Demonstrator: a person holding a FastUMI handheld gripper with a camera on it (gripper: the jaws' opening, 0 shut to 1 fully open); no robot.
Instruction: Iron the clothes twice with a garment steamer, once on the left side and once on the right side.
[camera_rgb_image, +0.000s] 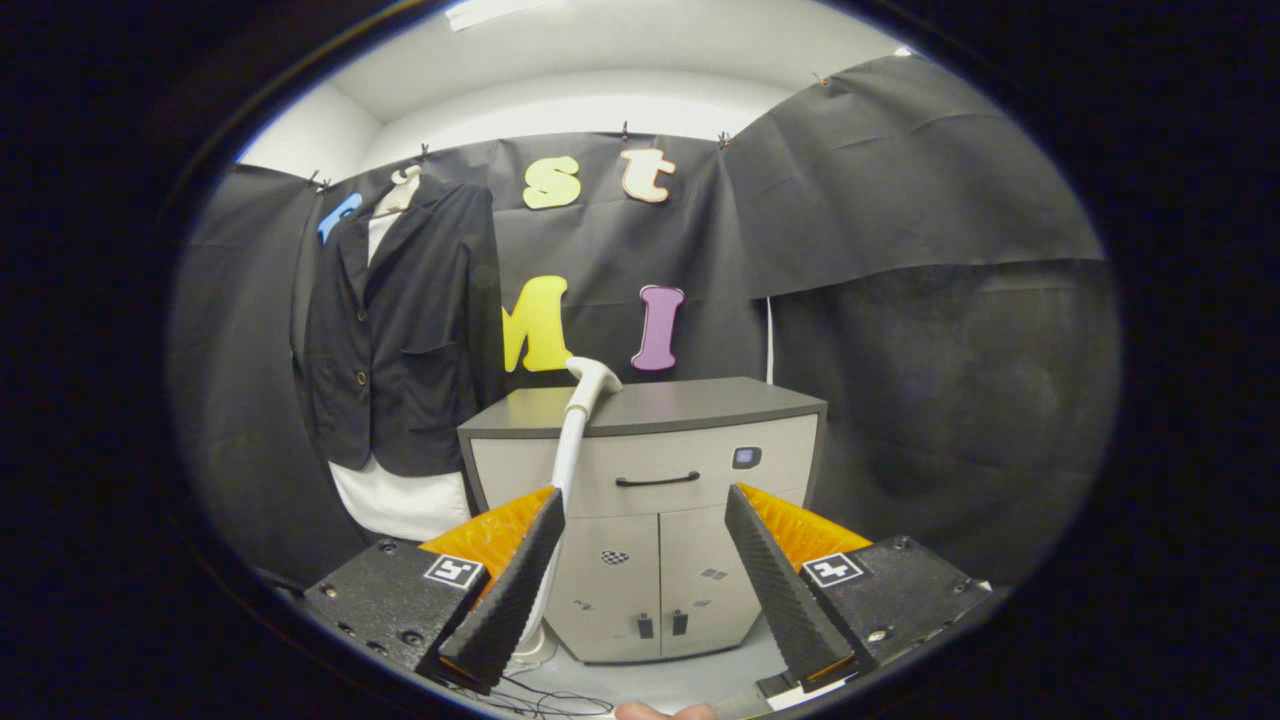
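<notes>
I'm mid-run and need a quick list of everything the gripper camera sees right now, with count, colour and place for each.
Dark blazer jacket: one, black, hanging on the booth wall, left of the cabinet, beyond the fingers.
White shirt: one, white, under the jacket, its hem showing below it and its collar above.
White garment steamer: one, white, its head leaning at the cabinet's top front edge, its handle running down behind the left finger.
Grey cabinet: one, grey with a dark top, a drawer with a dark handle and two doors, straight ahead beyond the fingers.
Thin cables: a few, dark, on the floor beside the steamer's base.
Gripper: one, fingers open, nothing between them.
Fingertip: skin just below the gripper.
</notes>
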